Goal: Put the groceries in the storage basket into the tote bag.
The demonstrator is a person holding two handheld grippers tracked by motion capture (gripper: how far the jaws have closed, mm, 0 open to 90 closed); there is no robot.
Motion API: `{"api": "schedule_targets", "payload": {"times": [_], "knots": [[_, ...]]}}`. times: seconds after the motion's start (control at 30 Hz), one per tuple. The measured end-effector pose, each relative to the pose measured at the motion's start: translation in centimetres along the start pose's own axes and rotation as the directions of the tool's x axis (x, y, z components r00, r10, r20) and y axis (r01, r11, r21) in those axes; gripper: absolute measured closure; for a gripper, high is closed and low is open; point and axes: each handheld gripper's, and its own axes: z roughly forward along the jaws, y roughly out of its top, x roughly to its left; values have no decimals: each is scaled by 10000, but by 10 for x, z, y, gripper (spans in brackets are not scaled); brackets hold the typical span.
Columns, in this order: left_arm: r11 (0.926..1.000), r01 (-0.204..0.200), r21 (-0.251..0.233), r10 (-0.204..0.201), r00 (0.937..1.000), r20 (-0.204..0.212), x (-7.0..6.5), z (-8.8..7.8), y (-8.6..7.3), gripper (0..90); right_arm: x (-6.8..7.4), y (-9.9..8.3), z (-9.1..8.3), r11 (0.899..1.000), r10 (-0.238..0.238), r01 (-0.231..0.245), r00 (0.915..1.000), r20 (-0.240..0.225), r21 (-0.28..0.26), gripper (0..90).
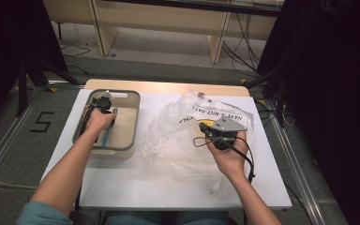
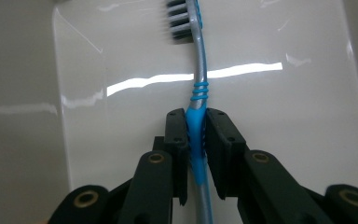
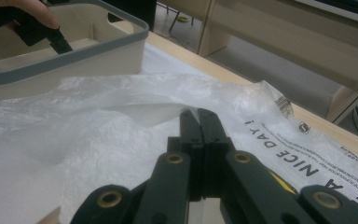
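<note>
Inside the bin [image 1: 122, 149] we find our left gripper [image 2: 197, 135] clamped on the toothbrush [image 2: 199, 100], its long axis running straight ahead between the jaws, while our right gripper [image 3: 198, 122], beside the bin, pinches the plastic bag [image 3: 98, 135].

Left forearm, bare below a teal sleeve, enters from the lower left of the high view and extends forward. The left hand [image 1: 98, 121] wraps the black left hand-held gripper [image 1: 104, 104], which points forward and down. In the left gripper view, its 2 black jaws [image 2: 196, 135] stand nearly together, pads pressed on both sides of what they hold.

Right forearm enters from the lower right and angles forward. The right hand [image 1: 228, 152] grips the black right hand-held gripper [image 1: 205, 126] with its grey three-cornered top plate. In the right gripper view, its 2 jaws [image 3: 199, 119] are fully closed, tip against tip.
</note>
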Motion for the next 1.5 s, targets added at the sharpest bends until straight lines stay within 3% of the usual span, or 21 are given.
{"api": "schedule_targets", "payload": {"times": [0.37,0.6,0.83,1.17,1.23,1.27,1.3,1.33,1.37,1.43,1.5], "knots": [[9996,-280,70,281,9993,-245,-3,-1,0,791,0,0,0,10000,20,-20,10000,3,11,900],[9952,-955,228,966,9940,-515,-6,-2,-1,798,0,0,0,10000,8,-8,10000,-10,11,900],[9962,-860,138,867,9948,-533,-6,-2,-1,801,0,0,1,10000,-12,12,10000,-7,-6,900],[9982,-572,-170,568,9981,-238,-4,-5,-1,809,0,0,1,10000,38,-38,10000,13,28,900],[9979,-598,-237,593,9980,-221,-4,-7,0,828,0,0,1,10000,17,-18,10000,18,59,900],[9958,-749,-523,732,9967,-341,-4,-13,2,896,0,0,1,10000,-7,7,10000,20,58,900],[9958,-749,-523,732,9967,-341,-4,-13,2,897,0,0,1,10000,-7,7,10000,20,58,900],[9961,-881,36,881,9961,39,-4,-9,0,896,0,0,1,10000,-19,19,10000,9,51,900],[9967,-809,94,808,9967,83,-3,-5,-1,895,0,0,1,10000,-19,19,10000,2,49,900],[9919,-1271,22,1268,9883,-851,-1,-1,-3,891,0,0,1,10000,-14,14,10000,-4,54,900],[9928,-1192,-107,1181,9902,-748,0,-1,-3,862,0,0,1,10000,-27,27,10000,-7,44,900]]}}
